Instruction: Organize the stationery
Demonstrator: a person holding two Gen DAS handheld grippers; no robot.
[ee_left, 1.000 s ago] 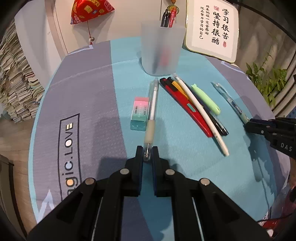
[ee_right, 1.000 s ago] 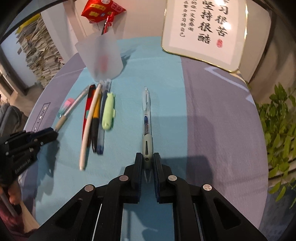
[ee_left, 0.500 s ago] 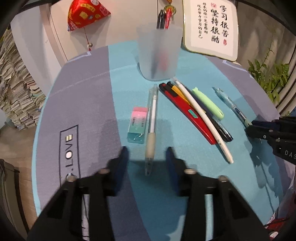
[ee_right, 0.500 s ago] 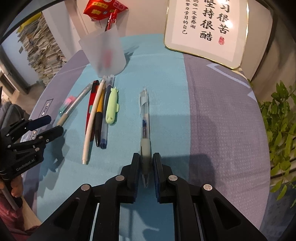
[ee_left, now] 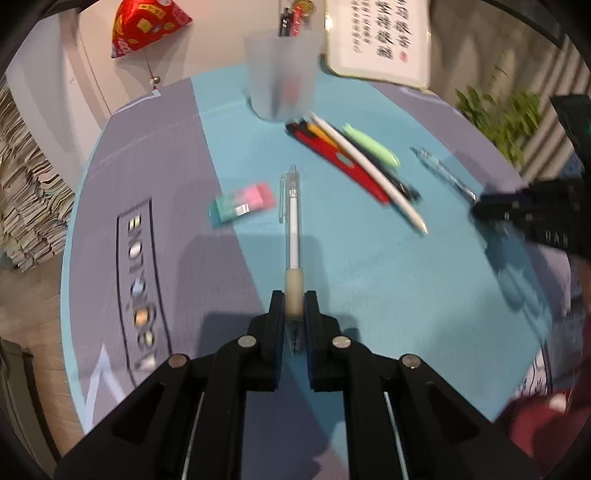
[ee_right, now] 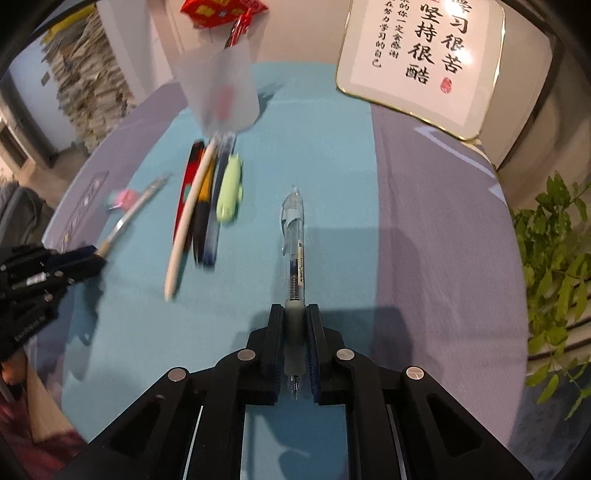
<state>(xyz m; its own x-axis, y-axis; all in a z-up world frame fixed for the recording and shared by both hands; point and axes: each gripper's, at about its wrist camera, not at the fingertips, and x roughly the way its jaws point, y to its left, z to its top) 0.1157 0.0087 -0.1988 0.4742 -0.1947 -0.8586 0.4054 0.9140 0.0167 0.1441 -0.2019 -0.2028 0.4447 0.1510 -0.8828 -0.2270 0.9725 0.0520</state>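
Observation:
My left gripper (ee_left: pixel 294 308) is shut on the grip end of a clear silver pen (ee_left: pixel 293 225), which points away above the mat. My right gripper (ee_right: pixel 294 321) is shut on the grey grip of a clear blue pen (ee_right: pixel 294 236). A frosted pen cup (ee_left: pixel 282 79) with a few pens stands at the back; it also shows in the right wrist view (ee_right: pixel 218 92). A bundle of pens (ee_left: pixel 351 162) lies on the mat: red, yellow, white, dark and light green. A pink and green eraser (ee_left: pixel 242 203) lies left of my left pen.
A framed calligraphy board (ee_right: pixel 424 55) leans at the back right. A red pouch (ee_left: pixel 147 26) hangs on the wall. Stacked papers (ee_left: pixel 22 206) stand at the left, off the round table (ee_left: pixel 147 155). Green plants (ee_right: pixel 554 251) are at the right edge.
My left gripper opened, then shut again on the silver pen's grip and lifted it away from the eraser. My right gripper kept hold of the blue pen and raised it.

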